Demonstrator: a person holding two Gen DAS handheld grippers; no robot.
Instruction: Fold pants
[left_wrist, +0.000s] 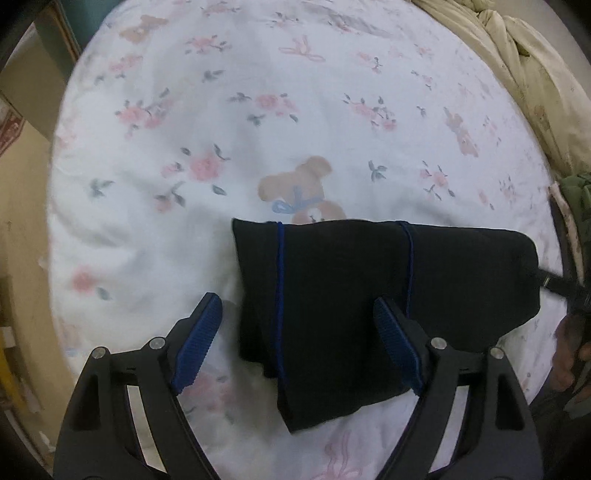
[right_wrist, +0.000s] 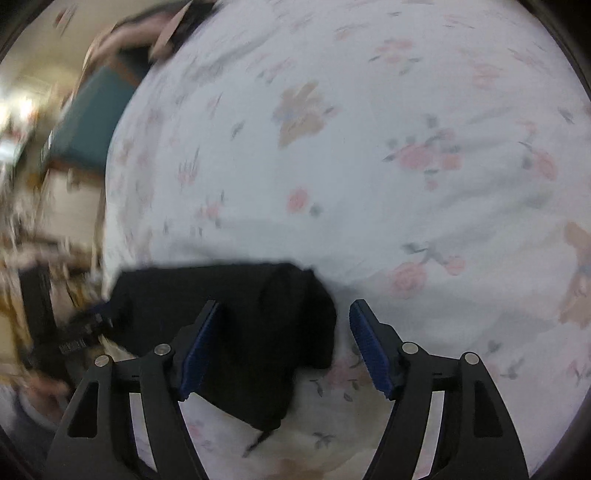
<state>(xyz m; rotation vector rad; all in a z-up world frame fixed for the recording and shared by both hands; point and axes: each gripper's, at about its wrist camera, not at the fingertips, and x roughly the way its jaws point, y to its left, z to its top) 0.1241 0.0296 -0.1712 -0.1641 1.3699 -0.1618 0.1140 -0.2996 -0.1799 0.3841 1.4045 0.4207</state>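
Observation:
The black pants (left_wrist: 347, 295), with two thin blue side stripes, lie folded into a compact bundle on the flowered white bedsheet (left_wrist: 221, 129). My left gripper (left_wrist: 299, 314) is open and empty, hovering just above the bundle's left part. In the right wrist view, which is motion-blurred, the pants (right_wrist: 258, 325) lie at the lower left on the sheet (right_wrist: 369, 184). My right gripper (right_wrist: 284, 317) is open and empty, over the bundle's right end. The right gripper's tip shows dimly at the left wrist view's right edge (left_wrist: 557, 284).
A beige crumpled quilt (left_wrist: 517, 55) lies at the bed's far right. Green fabric (left_wrist: 576, 199) sits at the right edge. A cardboard box (left_wrist: 26, 85) and a teal box (right_wrist: 92, 118) stand beside the bed. The bed edge runs along the left.

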